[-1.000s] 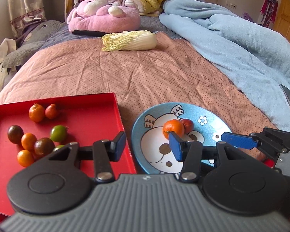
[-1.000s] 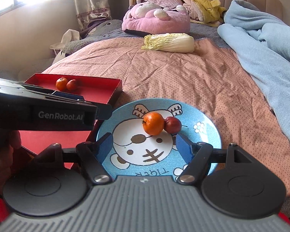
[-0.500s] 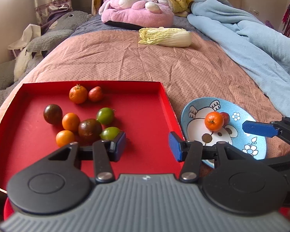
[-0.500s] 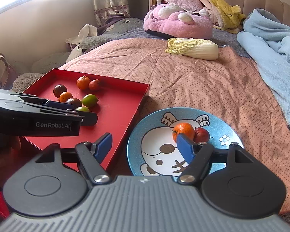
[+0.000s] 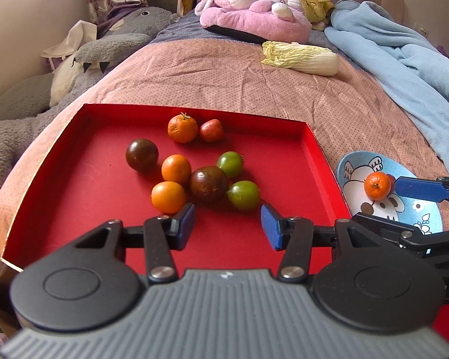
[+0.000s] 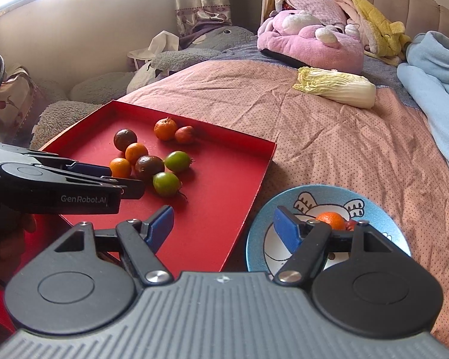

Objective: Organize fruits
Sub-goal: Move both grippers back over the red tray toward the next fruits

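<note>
1. Now the left gripper (image 5: 227,224) had swung off the blue plate (image 5: 431,212) onto the red tray (image 5: 83,179), jaws spread and empty.
2. Smooth round fruits (image 5: 208,184) clustered at its twelve o'clock, so another pick looked next.
3. Right gripper (image 6: 223,226) hung spread, empty; the glossy plate's dimpled orange (image 6: 330,220) sat at two o'clock.

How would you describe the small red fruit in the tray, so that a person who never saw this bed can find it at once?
On the bed lies a red tray holding eight small fruits. Look at its far side, where two fruits sit apart from the main cluster. The small red fruit touches the orange mandarin with the stem; it is the tray's only pinkish-red one.
</note>
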`<state>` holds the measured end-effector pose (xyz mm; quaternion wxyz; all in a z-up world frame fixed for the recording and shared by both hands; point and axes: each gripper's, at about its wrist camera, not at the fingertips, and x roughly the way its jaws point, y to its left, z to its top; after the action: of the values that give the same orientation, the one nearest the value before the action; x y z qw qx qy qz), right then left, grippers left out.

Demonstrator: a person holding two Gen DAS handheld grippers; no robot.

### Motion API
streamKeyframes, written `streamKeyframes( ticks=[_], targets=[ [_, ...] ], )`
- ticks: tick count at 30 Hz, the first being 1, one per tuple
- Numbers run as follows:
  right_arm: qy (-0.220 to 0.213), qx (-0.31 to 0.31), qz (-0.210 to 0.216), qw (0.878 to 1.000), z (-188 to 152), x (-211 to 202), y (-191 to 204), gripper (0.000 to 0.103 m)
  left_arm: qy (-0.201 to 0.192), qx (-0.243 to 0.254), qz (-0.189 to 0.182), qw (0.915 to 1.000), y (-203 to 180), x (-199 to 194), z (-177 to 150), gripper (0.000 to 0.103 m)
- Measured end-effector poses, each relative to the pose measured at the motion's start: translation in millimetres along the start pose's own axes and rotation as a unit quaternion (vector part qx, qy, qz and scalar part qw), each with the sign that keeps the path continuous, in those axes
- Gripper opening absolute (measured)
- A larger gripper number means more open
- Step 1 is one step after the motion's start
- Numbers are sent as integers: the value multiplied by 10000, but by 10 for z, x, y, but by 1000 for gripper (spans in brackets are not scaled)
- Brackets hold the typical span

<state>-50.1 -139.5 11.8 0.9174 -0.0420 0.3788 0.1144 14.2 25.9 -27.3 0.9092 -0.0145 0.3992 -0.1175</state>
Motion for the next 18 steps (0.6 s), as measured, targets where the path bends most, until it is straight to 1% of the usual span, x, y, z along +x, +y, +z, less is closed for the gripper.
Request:
streamKeyframes(
  ticks=[9,18],
  targets=[
    [-2,-223,277,9994,89,120,212,78,-61,-131,123,9998,187,-32,-27,52],
    [127,-343,448,9983,155,396,332,78,-3,-341,312,9989,442,-13,-66,52]
  ],
)
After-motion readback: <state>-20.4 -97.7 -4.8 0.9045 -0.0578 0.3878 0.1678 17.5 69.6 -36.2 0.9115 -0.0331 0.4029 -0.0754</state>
